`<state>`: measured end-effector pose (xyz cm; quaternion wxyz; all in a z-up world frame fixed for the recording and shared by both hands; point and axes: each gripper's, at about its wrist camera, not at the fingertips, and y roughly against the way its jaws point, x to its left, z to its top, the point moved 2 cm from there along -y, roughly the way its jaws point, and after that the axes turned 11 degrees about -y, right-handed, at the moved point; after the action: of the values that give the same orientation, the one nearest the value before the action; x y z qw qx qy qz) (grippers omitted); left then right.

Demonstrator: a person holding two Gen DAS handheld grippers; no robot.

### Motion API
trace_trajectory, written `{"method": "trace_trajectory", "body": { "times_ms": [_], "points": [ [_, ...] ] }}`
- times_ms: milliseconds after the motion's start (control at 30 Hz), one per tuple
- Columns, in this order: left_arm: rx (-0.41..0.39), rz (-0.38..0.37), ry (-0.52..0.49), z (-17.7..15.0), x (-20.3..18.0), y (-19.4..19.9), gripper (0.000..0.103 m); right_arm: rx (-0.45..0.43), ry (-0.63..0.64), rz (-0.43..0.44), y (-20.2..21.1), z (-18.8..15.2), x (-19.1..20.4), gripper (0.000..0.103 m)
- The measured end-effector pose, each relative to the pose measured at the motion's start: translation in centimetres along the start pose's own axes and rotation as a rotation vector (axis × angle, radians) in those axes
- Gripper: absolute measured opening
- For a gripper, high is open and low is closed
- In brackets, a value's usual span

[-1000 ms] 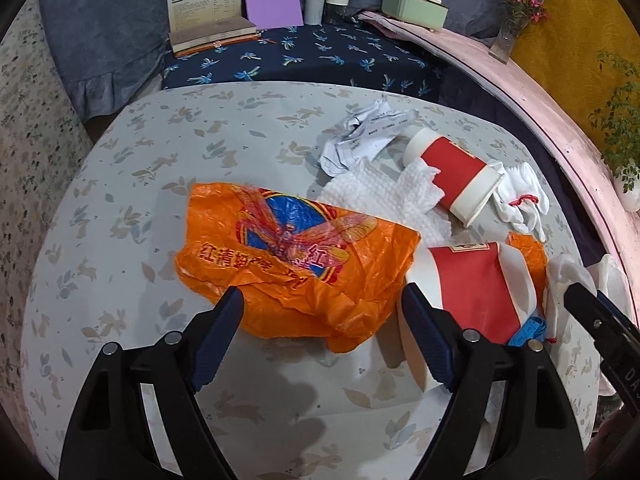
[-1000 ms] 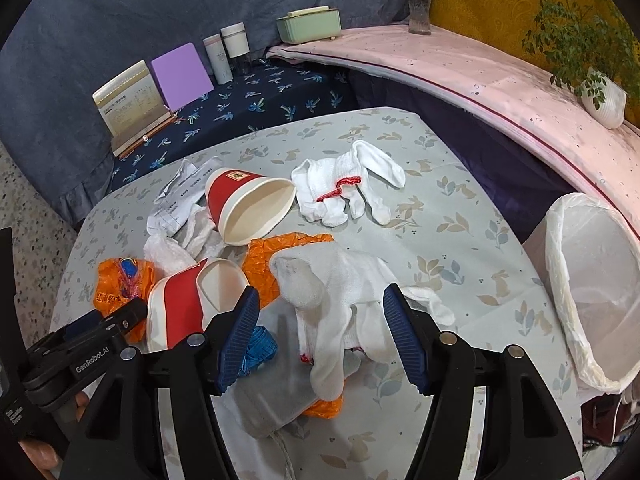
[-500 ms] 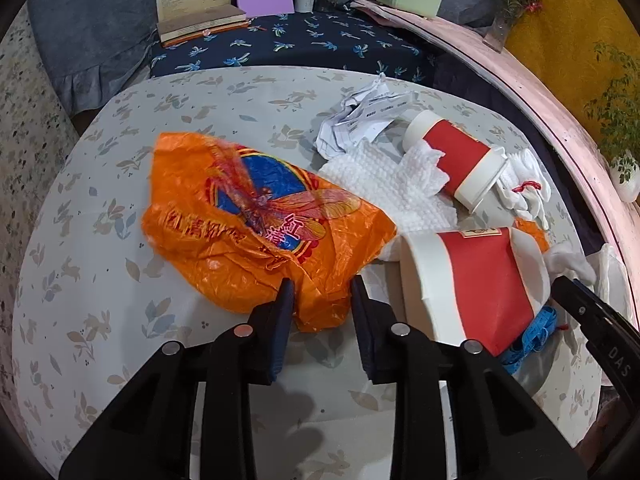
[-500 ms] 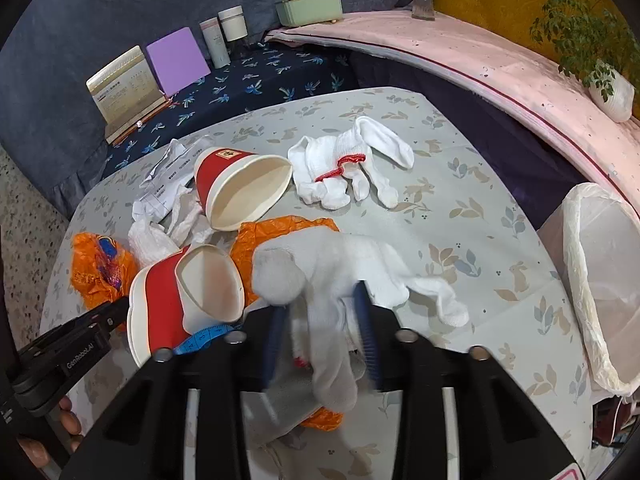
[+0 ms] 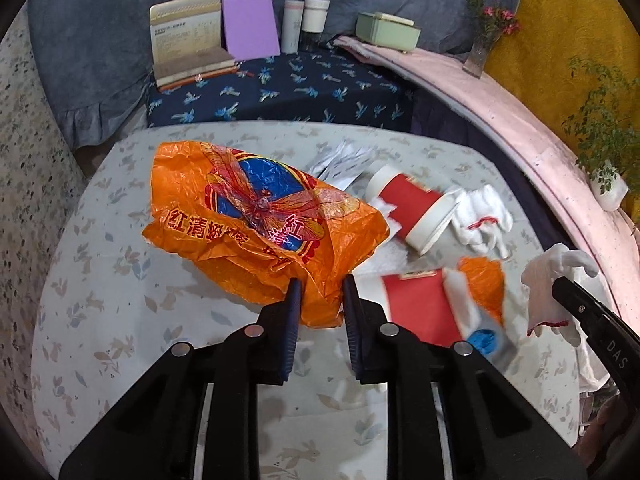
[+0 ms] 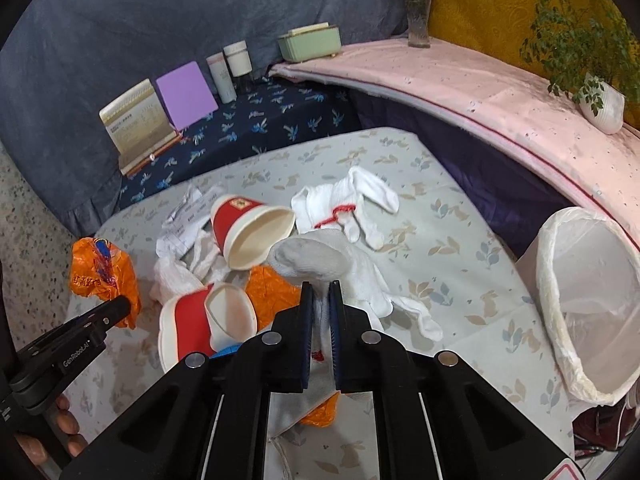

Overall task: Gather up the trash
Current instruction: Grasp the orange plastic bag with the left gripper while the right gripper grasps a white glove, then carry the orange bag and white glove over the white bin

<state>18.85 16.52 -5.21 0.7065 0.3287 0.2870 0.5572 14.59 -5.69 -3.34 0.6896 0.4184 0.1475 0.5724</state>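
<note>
Left wrist view: the left gripper (image 5: 319, 294) is closing on a bunched corner of the orange plastic bag (image 5: 256, 216), which a second ago lay flat between wide-spread fingers and now hangs lifted off the table (image 5: 100, 280). The right gripper (image 6: 321, 308), spread wide then, pinches the white glove (image 6: 320, 258) tight, raised as if bound for the lined bin (image 6: 588, 312) at the table's edge.

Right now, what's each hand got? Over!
Left gripper closing, fingers pinching the orange bag. Right gripper shut on the white glove. Two red cups still on the table. Lined bin open, nothing blocking.
</note>
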Motion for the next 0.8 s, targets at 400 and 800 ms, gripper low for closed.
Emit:
{"method": "trace_trajectory", "body": {
  "times_ms": [400, 800],
  "points": [
    [-0.074, -0.082, -0.125, 2.5, -7.4, 2.8, 0.02, -0.094, -0.067, -0.01, 4.6, 2.3, -4.0, 0.008],
    [-0.069, -0.154, -0.284, 1.9, -17.5, 3.1, 0.02, -0.125, -0.179, -0.087, 7.4, 2.4, -12.5, 0.008]
  ]
}}
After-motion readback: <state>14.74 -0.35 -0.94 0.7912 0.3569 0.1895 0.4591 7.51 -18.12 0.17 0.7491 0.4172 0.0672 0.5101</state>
